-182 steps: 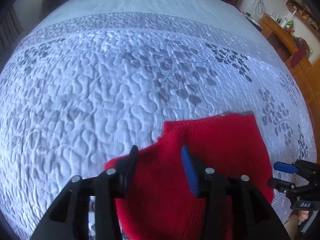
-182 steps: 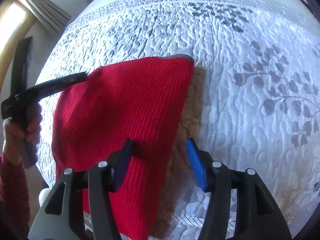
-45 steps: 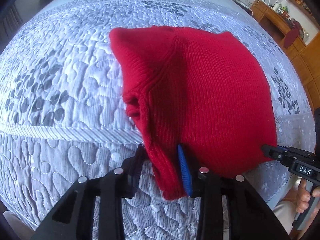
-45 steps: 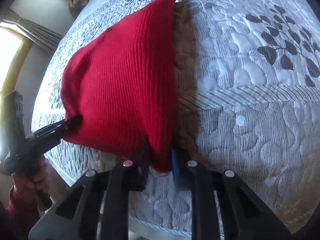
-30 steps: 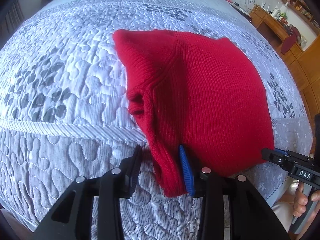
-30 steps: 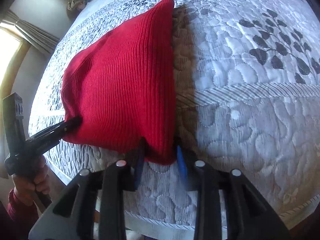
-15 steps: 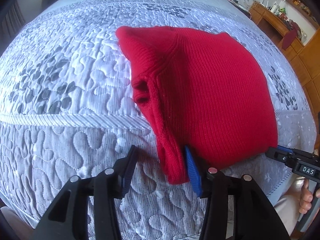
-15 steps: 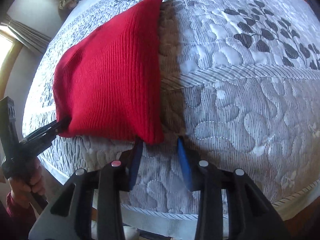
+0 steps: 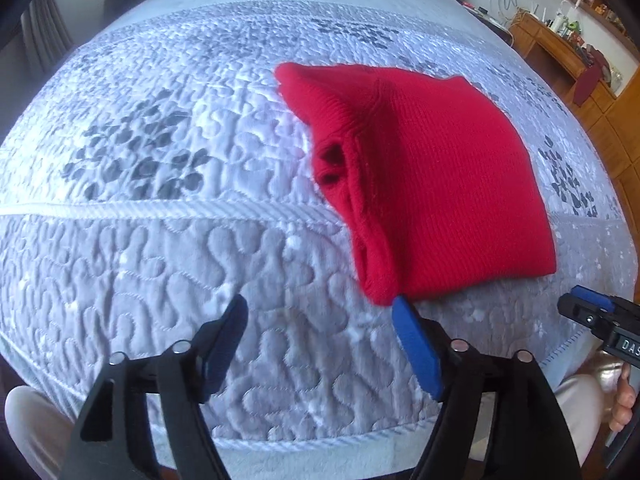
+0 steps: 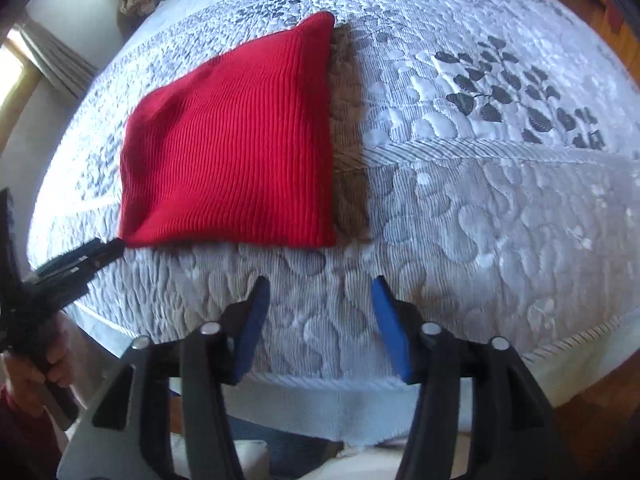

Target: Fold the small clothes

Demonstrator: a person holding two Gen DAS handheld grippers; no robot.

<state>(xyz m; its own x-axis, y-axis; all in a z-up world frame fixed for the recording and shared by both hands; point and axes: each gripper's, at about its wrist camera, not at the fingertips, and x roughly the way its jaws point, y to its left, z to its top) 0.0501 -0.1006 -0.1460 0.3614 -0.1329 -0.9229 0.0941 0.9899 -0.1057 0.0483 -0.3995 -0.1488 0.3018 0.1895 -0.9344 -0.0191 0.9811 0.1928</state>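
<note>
A red knitted garment (image 9: 432, 176) lies folded into a rough square on the quilted bedspread (image 9: 160, 240); it also shows in the right wrist view (image 10: 236, 144). My left gripper (image 9: 320, 320) is open and empty, just in front of the garment's near left corner, its right pad close to that corner. My right gripper (image 10: 318, 300) is open and empty, a short way in front of the garment's near right corner. The left gripper's tip (image 10: 104, 250) shows at the garment's near left corner in the right wrist view.
The grey-white quilt with leaf prints (image 10: 512, 92) covers the bed, whose front edge (image 10: 304, 392) runs just below both grippers. A wooden sideboard with small items (image 9: 568, 40) stands at the far right. The person's legs (image 9: 28, 420) are at the bed's edge.
Both grippers have opened, let go of the garment's near corners and drawn back toward the bed's edge. The garment now lies flat and folded.
</note>
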